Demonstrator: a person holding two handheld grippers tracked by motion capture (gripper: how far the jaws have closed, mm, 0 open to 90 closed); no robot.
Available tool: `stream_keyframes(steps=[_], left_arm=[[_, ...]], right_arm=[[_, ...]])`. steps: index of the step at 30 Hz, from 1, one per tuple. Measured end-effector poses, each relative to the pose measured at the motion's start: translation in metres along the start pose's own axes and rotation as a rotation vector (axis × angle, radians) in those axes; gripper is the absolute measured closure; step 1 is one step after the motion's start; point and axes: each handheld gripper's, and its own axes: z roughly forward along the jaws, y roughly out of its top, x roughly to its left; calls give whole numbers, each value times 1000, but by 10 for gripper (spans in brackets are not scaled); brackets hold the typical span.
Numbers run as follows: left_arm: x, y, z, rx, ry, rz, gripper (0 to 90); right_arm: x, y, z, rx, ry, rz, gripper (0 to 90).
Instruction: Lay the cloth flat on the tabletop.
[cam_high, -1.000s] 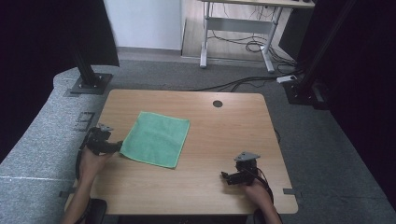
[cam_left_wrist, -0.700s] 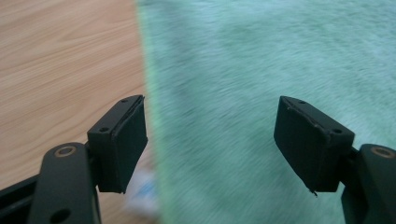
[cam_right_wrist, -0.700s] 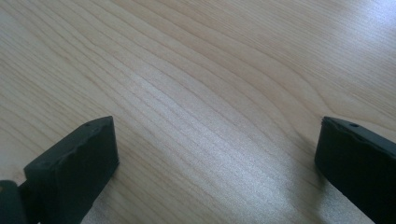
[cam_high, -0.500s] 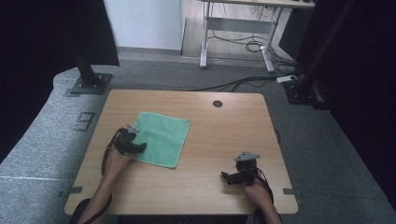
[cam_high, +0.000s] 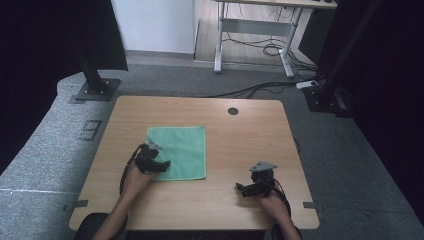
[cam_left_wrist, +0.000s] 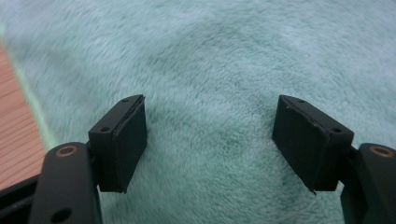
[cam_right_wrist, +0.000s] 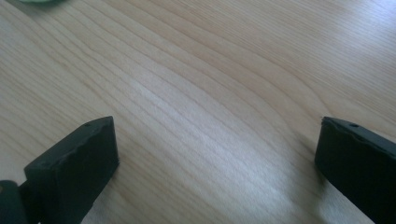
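**Left tongs poised over the cloth's near-left corner**

On the left side of the light wooden counter (cam_high: 240, 135), the square mint-green fleecy cloth (cam_high: 180, 150) lies flat, set toward the counter's left edge and about midway between its far and near edges. The left tongs (cam_high: 162, 165) sit over the cloth's near-left corner, jaws spread wide with nothing between them; in the left gripper view the pile of the cloth (cam_left_wrist: 210, 70) lies under and between the two black pads (cam_left_wrist: 122, 140), and a strip of wood shows just past the cloth's hem. I judge the step in hand to be the approach for a pinch at that corner. The next move calls for lowering the pads onto the fabric and closing on a fold or on the hem, likely to lift or fold the cloth.

Toward the counter's near-right corner, the right tongs (cam_high: 245, 189) rest well apart from the cloth, jaws likewise released over bare wood (cam_right_wrist: 210, 116).

No brand, label or writing can be read anywhere.
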Motion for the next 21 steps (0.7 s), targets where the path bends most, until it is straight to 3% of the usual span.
stream_keyframes(steps=[2, 3, 5, 9, 13, 21], left_arm=[[-2, 3, -1, -3, 22, 43, 223], [-1, 4, -3, -16, 28, 44, 210], [8, 5, -8, -42, 23, 8, 207], [26, 0, -15, -60, 53, -38, 172], [43, -9, -19, -73, 69, -90, 140], [68, -23, -20, -83, 100, -153, 84]], right_arm=[[1, 5, 2, 19, 9, -9, 0], [2, 8, 4, 25, 6, -16, 0], [6, 16, 9, 33, 8, -27, 0], [16, 37, 19, 18, 39, -43, 0], [32, 70, 39, -10, 76, -54, 0], [49, 94, 75, 4, 75, -61, 0]])
